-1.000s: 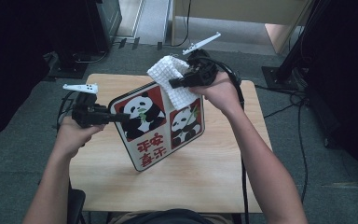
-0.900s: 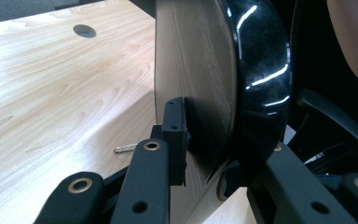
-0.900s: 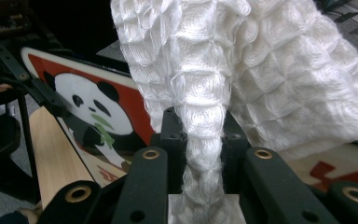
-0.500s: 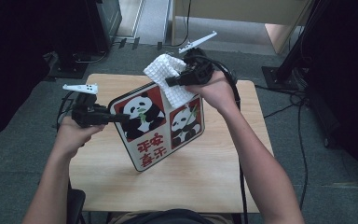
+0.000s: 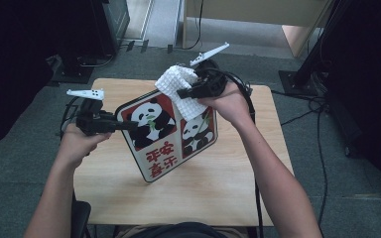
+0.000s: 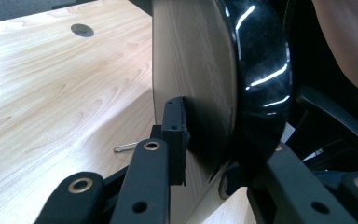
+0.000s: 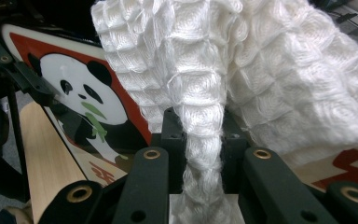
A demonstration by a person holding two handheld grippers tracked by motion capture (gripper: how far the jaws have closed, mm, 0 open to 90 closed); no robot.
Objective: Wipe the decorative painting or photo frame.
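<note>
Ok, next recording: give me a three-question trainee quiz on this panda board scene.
1. True or false: the left gripper clamps the panda board by its edge.
2. What is pinched in the right gripper? A) sponge B) white cloth C) paper
3. Does the board lie flat on the table or stand tilted up?

Key: 1 true. 2 B, the white cloth. 3 tilted up, a lower corner toward the table.

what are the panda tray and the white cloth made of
Red, white and black panda-printed tray: probably lacquered or melamine-faced board; its dark rim shines glossily and its underside shows pale wood grain in the left gripper view. White waffle-weave cloth: soft fibrous textile, likely cotton or microfibre, with puffy squares.
</note>
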